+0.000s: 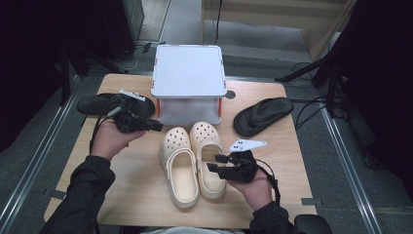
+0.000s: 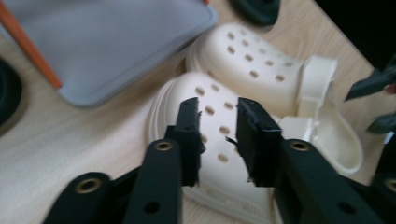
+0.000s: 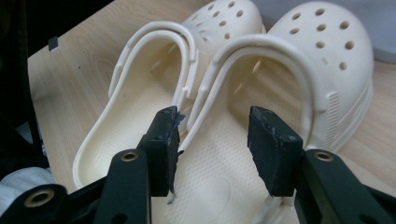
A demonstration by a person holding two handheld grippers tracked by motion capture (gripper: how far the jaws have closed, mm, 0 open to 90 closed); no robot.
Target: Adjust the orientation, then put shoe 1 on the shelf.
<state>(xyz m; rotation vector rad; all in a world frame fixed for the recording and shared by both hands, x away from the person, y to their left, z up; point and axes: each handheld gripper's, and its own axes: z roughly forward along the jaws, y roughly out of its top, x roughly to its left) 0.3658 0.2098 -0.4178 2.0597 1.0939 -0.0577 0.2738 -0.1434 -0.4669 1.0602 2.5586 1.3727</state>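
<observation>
The left tongs (image 1: 157,125) stand narrowly parted with nothing between them, raised above the toe of the left cream clog (image 1: 178,165), which lies just beyond and below their tips. The right tongs (image 1: 217,163) are parted wider and empty, hovering right beside the heel of the right cream clog (image 1: 207,157). Both clogs lie side by side on the wooden surface (image 1: 131,185), between the two tongs.

**Cream clogs among black and grey**

The two clogs (image 1: 192,163) are pale cream, their toe caps dotted with round holes. At twelve o'clock from them the stand (image 1: 189,70) is light grey with orange posts. At ten and two o'clock lie black sandals (image 1: 113,104) (image 1: 263,115). The table (image 1: 131,190) is light wood grain. Both grippers (image 1: 157,126) (image 1: 216,163) are black; a white plate (image 1: 247,144) tops the right one.
</observation>
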